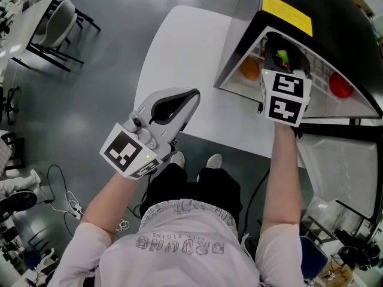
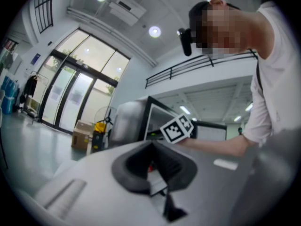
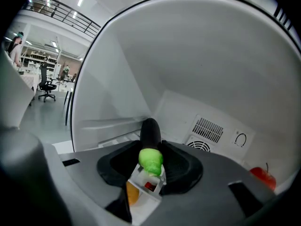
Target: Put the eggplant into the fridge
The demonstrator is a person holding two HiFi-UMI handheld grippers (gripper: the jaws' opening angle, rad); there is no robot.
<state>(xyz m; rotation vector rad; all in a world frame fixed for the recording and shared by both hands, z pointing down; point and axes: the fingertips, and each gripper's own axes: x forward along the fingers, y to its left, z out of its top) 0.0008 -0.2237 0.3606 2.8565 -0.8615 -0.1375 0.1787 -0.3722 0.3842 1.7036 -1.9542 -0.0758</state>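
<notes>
A dark eggplant point(image 3: 150, 132) with a bright green cap sticks out from between the jaws of my right gripper point(image 3: 151, 146), which is shut on it. In the head view that gripper point(image 1: 281, 51) reaches into the open mouth of the black fridge point(image 1: 287, 5), and the eggplant point(image 1: 282, 57) shows just past its marker cube. White inner walls and a back vent fill the right gripper view. My left gripper point(image 1: 191, 95) hangs over the table's near edge, away from the fridge, with its jaws together and nothing in them; from the left gripper view point(image 2: 152, 146) it looks toward the fridge.
The fridge stands on a white table point(image 1: 179, 58). Inside lie an orange point(image 1: 249, 69) at the left and a red apple point(image 1: 340, 87) at the right, the apple point(image 3: 260, 177) also low right in the right gripper view. The fridge door point(image 1: 341, 172) hangs open at the right.
</notes>
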